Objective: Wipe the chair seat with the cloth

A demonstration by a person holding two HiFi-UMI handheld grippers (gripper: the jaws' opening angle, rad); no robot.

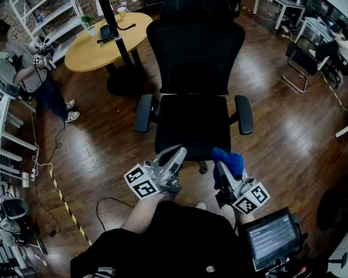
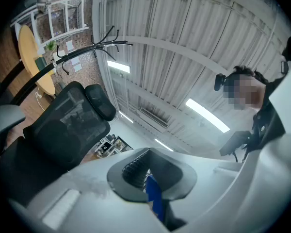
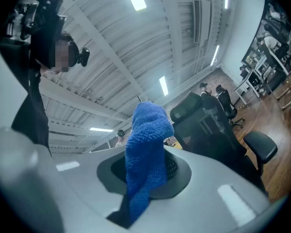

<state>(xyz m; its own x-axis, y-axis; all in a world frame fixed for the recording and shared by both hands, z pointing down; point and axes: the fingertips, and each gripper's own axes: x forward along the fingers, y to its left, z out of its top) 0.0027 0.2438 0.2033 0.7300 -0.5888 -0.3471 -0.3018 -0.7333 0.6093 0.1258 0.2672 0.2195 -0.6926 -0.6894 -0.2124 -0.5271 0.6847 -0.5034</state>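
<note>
**Chair (image 1: 195, 45), one.** Black office chair with a mesh back, a headrest and a flat padded seat (image 1: 191, 123). It has two rounded grey-black armrests (image 1: 144, 113), one on each side.

**Cloth (image 1: 229, 160), one.** Blue with a nubby towelling pile, bunched into a rounded tuft. It is clamped between the fingers of the right gripper (image 1: 223, 170). In the right gripper view the tuft stands above the tips and a narrower tail hangs down through the slot. In the head view the cloth sits at the seat's front right corner. Whether it touches the seat cannot be told.

**Grippers, two.** Grey moulded bodies, each with one marker cube (image 1: 142, 182). The left gripper (image 1: 177, 153) has its fingers together, holding nothing, with its tips at the seat's front edge. A thin smooth blue strip shows in its slot beside a ribbed pad, and what it is cannot be told.

**Table (image 1: 87, 50), one.** Round yellow wooden top, behind the chair to the left.

**Person (image 1: 22, 74), one.** Stands by the white shelving at the far left.

**Floor (image 1: 98, 149).** Dark wooden planks.
</note>
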